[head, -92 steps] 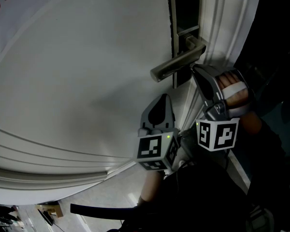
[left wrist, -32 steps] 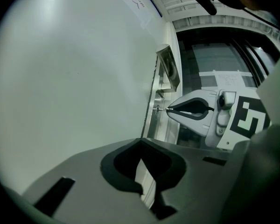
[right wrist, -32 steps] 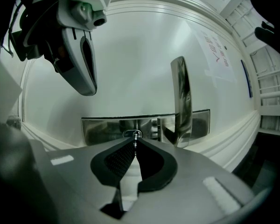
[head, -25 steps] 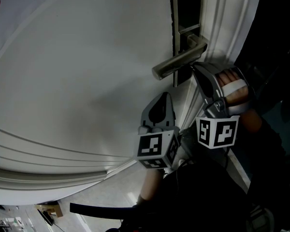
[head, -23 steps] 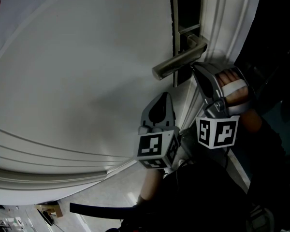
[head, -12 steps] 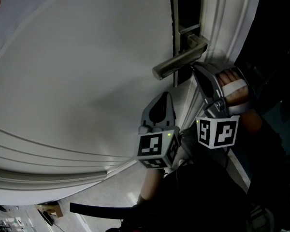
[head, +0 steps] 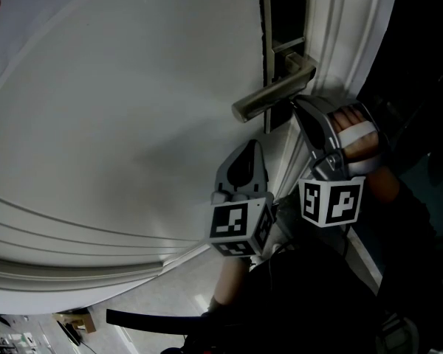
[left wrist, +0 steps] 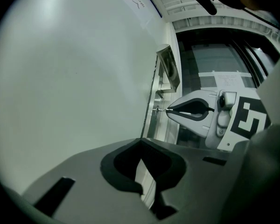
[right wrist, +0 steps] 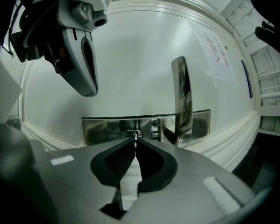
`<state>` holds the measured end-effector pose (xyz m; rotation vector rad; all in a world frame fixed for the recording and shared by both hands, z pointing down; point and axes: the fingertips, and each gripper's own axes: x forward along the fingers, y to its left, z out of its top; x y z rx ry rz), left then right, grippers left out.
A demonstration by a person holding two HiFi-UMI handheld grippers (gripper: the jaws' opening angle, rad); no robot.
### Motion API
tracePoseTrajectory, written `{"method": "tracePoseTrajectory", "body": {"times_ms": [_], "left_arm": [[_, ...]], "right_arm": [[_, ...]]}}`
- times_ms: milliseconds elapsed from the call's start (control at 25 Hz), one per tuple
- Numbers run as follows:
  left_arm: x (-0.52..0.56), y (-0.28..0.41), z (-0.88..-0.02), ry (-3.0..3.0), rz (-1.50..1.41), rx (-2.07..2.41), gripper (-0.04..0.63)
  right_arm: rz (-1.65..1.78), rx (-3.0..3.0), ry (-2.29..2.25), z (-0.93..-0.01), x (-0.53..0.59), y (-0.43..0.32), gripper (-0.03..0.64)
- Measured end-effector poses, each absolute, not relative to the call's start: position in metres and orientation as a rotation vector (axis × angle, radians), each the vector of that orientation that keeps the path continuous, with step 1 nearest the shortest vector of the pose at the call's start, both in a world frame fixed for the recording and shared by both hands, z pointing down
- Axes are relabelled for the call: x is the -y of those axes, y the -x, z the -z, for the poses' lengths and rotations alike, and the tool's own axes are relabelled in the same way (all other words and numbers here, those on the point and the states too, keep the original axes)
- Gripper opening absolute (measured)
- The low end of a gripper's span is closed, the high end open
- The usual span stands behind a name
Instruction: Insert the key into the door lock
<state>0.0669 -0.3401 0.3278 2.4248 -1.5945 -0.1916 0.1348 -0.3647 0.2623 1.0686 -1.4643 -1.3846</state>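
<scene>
The right gripper has its jaws pinched on the small key, whose tip sits at the keyhole in the steel lock plate. I'd say push straight in and keep the blade level. The lever handle juts out just beside it. The left gripper, jaws together and empty, hovers near the door.

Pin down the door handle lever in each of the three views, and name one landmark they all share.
Head view: the door handle lever slants across the upper right of centre.
Left gripper view: it is seen nearly end-on, above and right of centre.
Right gripper view: it is an upright bar, right of centre.
Shared landmark: the metal lock plate that carries it.
</scene>
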Motion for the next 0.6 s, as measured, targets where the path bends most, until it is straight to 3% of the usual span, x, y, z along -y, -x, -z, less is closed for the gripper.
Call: {"method": "tracePoseTrajectory", "body": {"times_ms": [600], "left_arm": [[0.3415, -0.0655, -0.3244, -2.446, 0.202, 1.602, 0.000]], "right_arm": [[1.379, 1.460, -1.068, -0.2620, 0.3656, -0.1334, 0.012]]}}
